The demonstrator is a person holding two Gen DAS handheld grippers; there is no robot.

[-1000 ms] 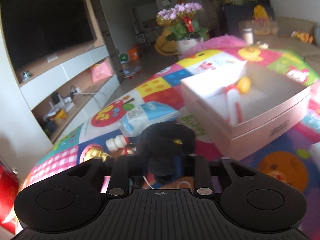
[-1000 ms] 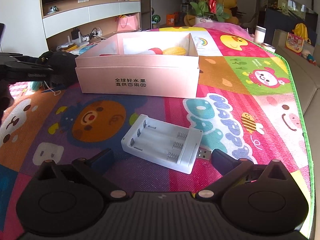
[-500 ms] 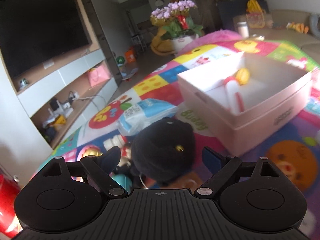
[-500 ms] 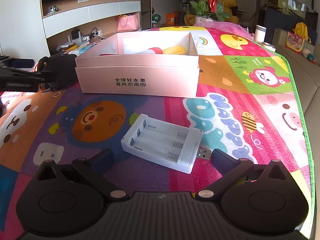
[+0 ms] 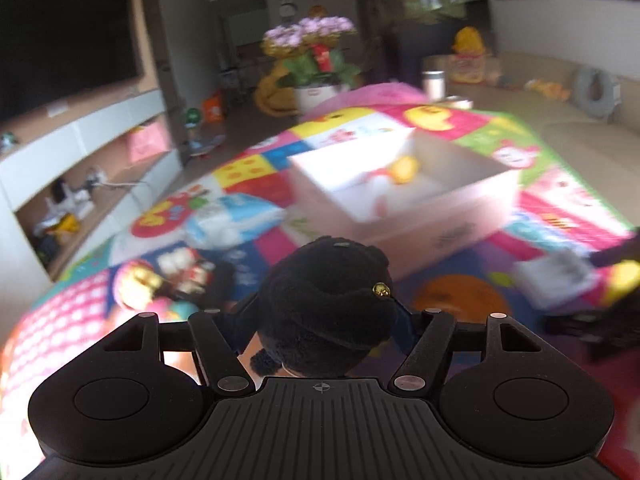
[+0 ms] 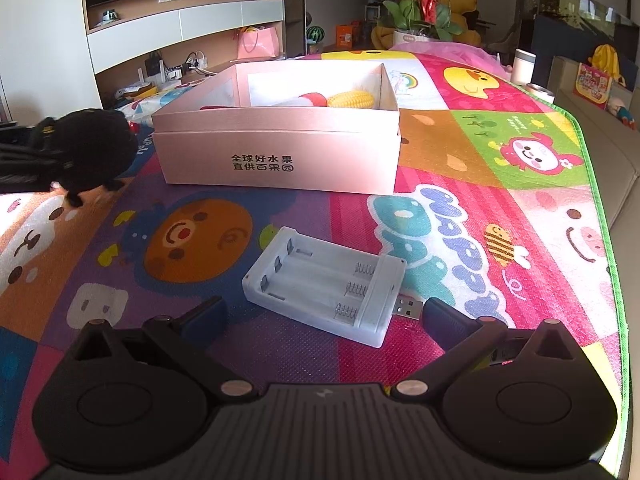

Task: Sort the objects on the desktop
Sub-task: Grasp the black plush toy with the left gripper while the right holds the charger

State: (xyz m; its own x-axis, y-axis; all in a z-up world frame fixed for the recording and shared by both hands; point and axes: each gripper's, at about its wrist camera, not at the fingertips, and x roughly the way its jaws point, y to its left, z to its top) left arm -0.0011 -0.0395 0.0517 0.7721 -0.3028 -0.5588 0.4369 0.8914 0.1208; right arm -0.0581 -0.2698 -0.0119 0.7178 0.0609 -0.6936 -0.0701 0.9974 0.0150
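1. The left hand-held gripper [image 5: 324, 320] is clamped on a black plush toy [image 5: 328, 300], held up off the colourful play mat [image 6: 480, 184].
2. Ahead and to its right sits the open pink cardboard box [image 6: 280, 156], holding a toy corn cob [image 6: 351, 100].
3. The right hand-held gripper [image 6: 322, 312] is spread wide, holding nothing; a white battery charger [image 6: 324, 290] lies just ahead, between its fingers.
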